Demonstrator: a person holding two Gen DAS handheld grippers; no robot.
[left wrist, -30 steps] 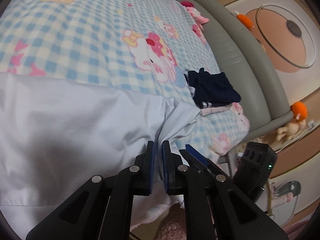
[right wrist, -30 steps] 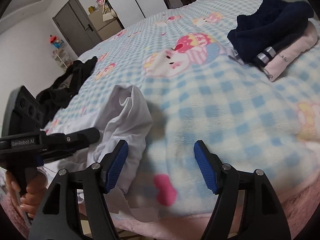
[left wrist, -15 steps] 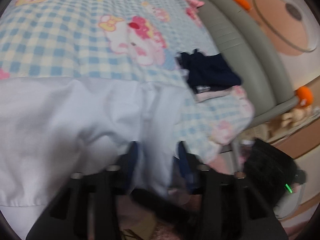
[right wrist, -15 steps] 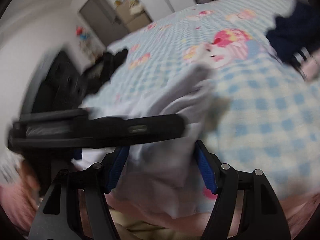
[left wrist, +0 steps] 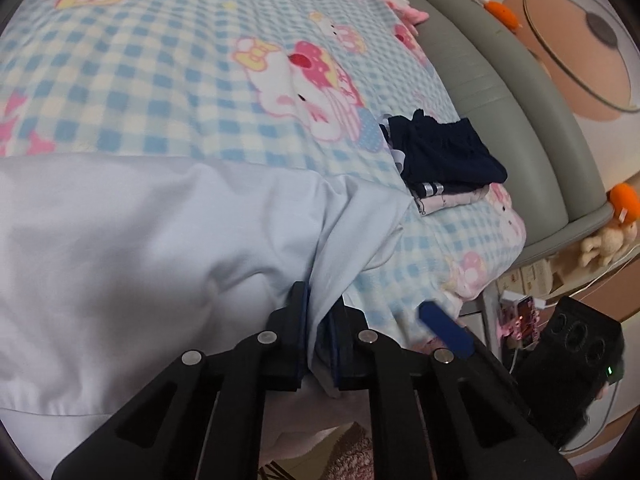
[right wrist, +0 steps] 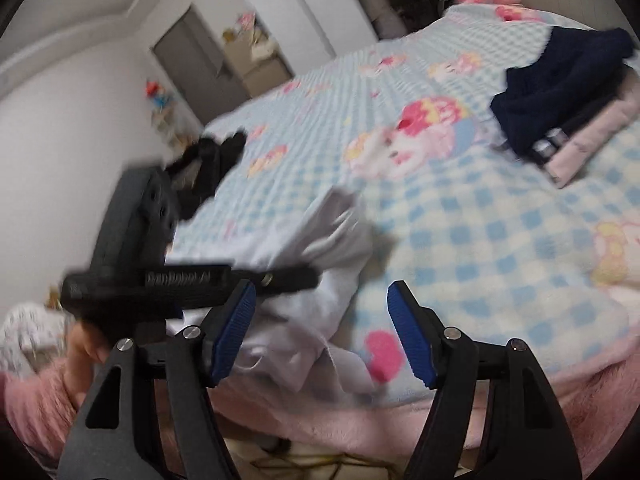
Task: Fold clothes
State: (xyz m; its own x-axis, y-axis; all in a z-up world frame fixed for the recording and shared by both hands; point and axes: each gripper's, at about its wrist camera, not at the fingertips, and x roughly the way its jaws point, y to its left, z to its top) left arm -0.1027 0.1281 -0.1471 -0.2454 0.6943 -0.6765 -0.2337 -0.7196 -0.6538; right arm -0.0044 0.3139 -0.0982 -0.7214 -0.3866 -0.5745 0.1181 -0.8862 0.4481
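— Pale blue cloth is all we see up close on the left camera: the shirt (left wrist: 152,248) lies on the checked blanket (left wrist: 168,80), and the left gripper (left wrist: 320,320) has just closed on a fold at its edge.

— On the right camera we get the rest: the right gripper (right wrist: 320,336) stands wide with nothing between its pads, near the bunched shirt. The folded pile (right wrist: 560,92) lies further back.

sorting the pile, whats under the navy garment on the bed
The navy garment lies on a folded pink piece, with a grey-striped edge showing between them. All rest on the checked blanket. Anything deeper in the stack is covered.
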